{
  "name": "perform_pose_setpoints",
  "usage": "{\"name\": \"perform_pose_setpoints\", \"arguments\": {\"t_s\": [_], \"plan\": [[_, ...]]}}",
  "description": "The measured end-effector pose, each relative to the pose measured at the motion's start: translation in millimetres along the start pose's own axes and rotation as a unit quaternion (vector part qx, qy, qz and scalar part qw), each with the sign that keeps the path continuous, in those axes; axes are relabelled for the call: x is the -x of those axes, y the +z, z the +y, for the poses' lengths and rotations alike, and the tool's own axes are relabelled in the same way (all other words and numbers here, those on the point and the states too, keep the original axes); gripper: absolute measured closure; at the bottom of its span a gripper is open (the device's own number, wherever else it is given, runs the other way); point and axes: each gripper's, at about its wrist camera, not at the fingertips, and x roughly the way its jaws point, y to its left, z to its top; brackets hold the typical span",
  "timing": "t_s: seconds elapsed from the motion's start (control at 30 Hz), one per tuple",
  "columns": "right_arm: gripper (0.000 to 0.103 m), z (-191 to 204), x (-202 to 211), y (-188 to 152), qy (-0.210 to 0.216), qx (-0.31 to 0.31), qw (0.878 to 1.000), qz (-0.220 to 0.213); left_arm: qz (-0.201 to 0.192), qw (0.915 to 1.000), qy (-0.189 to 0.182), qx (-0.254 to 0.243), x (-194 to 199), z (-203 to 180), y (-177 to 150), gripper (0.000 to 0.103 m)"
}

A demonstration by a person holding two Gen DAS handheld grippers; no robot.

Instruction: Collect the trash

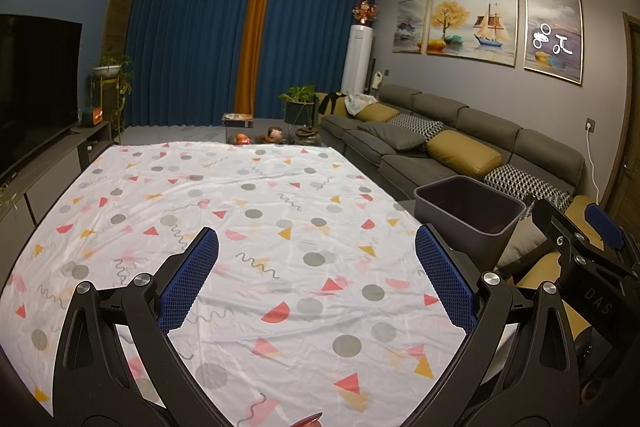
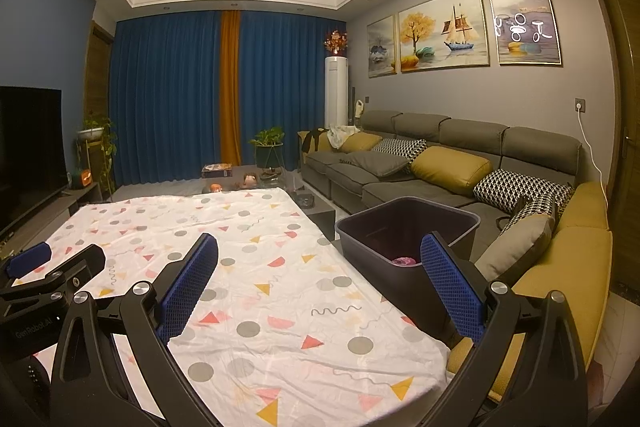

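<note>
Both tools, left and right, wide apart and empty above the tablecloth; possibly pink trash in bin.

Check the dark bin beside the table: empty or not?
Not empty: the right wrist view shows a pink crumpled item at the bottom of the bin.

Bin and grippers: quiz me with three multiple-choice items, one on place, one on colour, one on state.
1. Where is the bin?
A. beside the table's right edge, by the sofa
B. under the TV
C. on the sofa cushions

2. What colour is the item in the bin?
A. green
B. pink
C. white

3. How are the left gripper and right gripper?
A. both shut
B. one holds trash
C. both open, holding nothing

Answers: 1 A, the bin stands between cloth edge and sofa; 2 B, a pink lump lies at its bottom; 3 C, the blue pads stand wide apart in both views.
</note>
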Motion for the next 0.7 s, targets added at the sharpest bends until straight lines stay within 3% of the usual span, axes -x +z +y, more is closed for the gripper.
{"name": "perform_pose_setpoints", "arguments": {"t_s": [0.7], "plan": [[0.006,-0.5,-1.0,1.4,0.0,-0.001,1.0,0.0,0.001,1.0,-0.001,-0.002,2.0,-1.9,1.3,0.006]]}}
